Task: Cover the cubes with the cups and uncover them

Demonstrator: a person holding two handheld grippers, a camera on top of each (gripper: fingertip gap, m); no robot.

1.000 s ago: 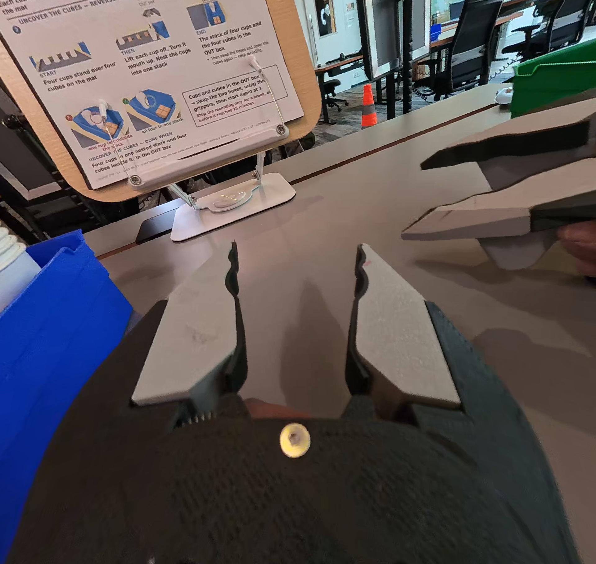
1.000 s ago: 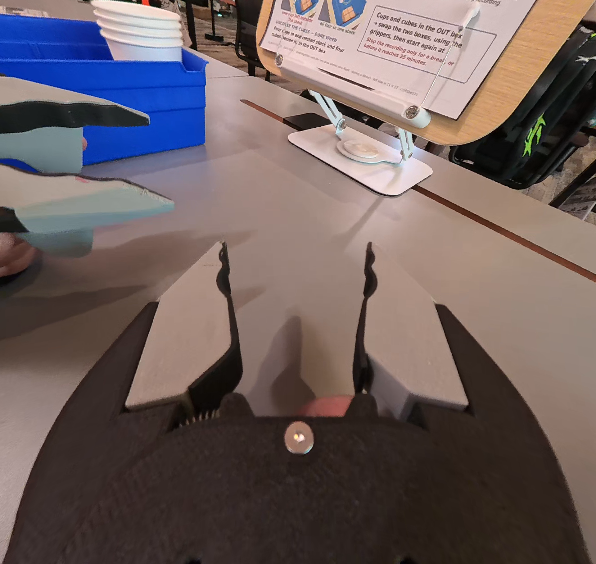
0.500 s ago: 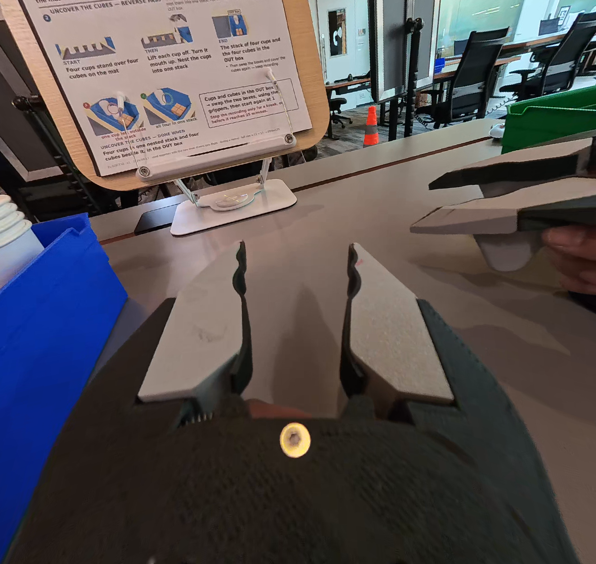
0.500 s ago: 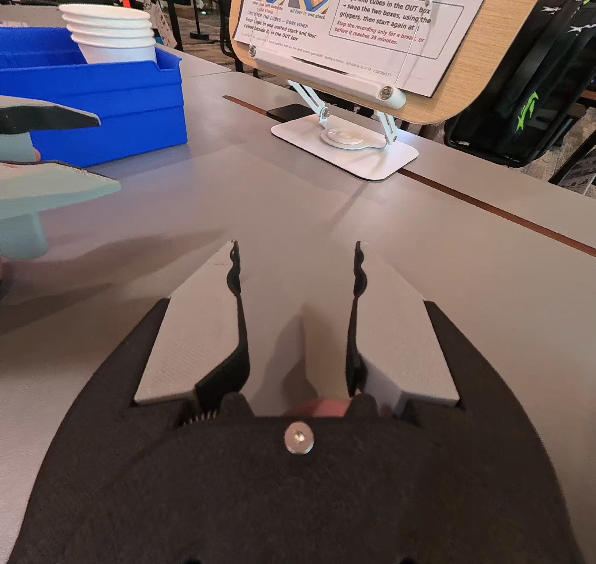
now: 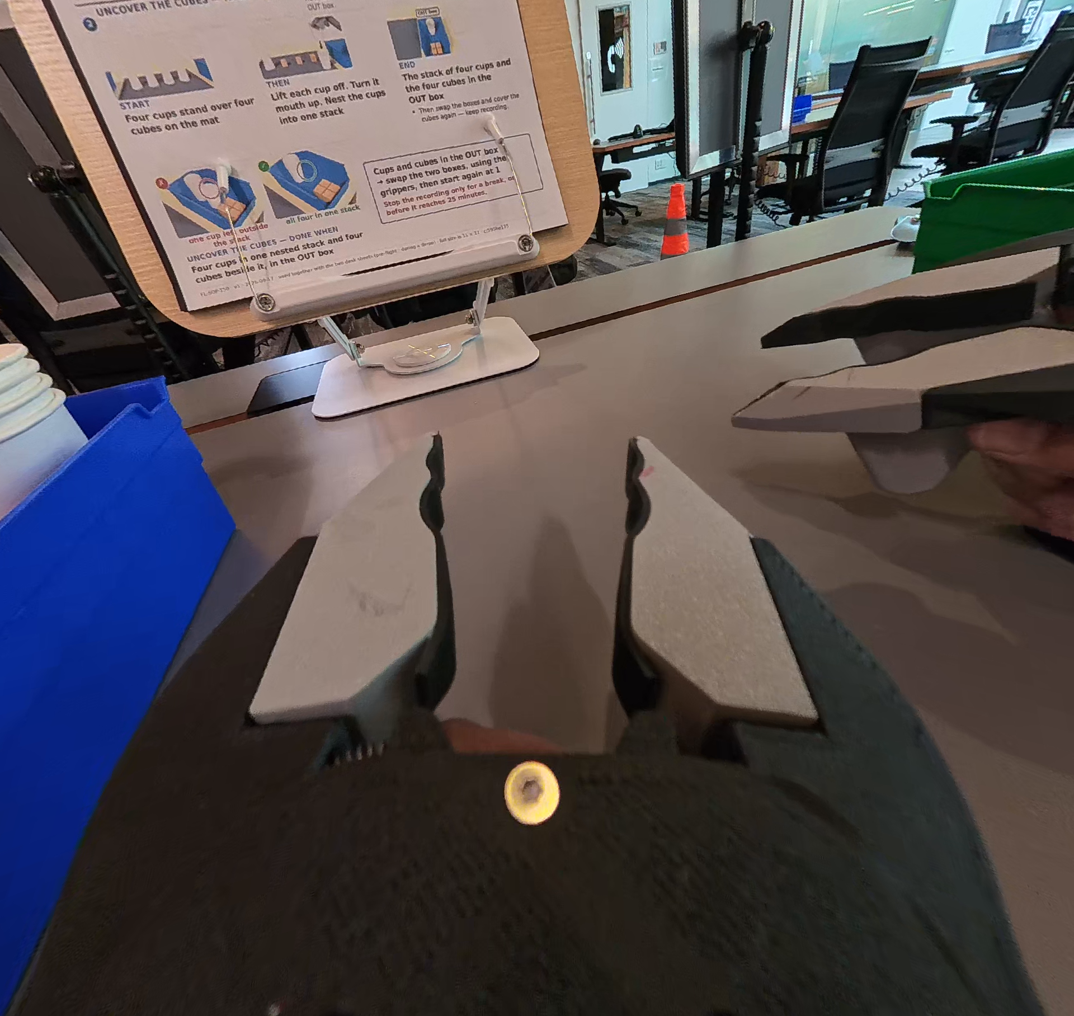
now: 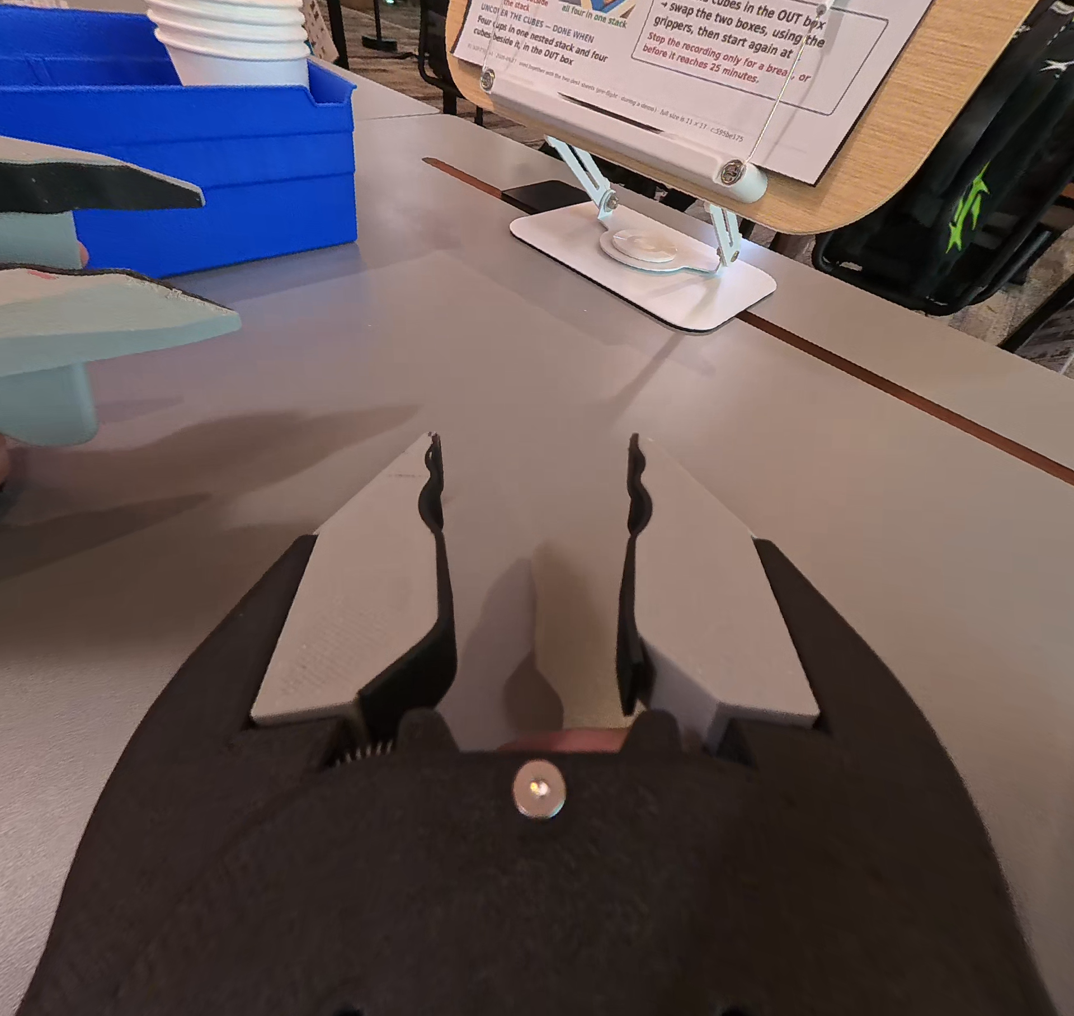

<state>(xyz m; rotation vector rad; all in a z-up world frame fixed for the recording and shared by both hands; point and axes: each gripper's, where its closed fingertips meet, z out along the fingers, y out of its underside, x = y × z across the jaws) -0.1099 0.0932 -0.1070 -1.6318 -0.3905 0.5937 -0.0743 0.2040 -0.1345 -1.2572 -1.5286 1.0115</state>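
Both grippers hover over the bare grey table (image 6: 581,360), each with its jaws parted and nothing between the pads. The left gripper (image 5: 533,447) points toward the document stand (image 5: 424,360); the right gripper (image 6: 533,444) is beside it, aimed the same way. The task's cups (image 6: 226,29) stand as one nested white stack, mouth up, inside the blue bin (image 6: 192,174) at the left side of the table, beyond the left gripper. No cube is visible in either view; they may lie hidden behind the bin wall. A green bin (image 5: 999,215) sits at the far right.

Handling, as a judgement: the cups look like thin-walled disposables, light and easily crushed, and nested ones tend to lift together. A gentle pinch across the top cup's rim or upper wall seems the sound hold, with the stack steadied below if it clings.
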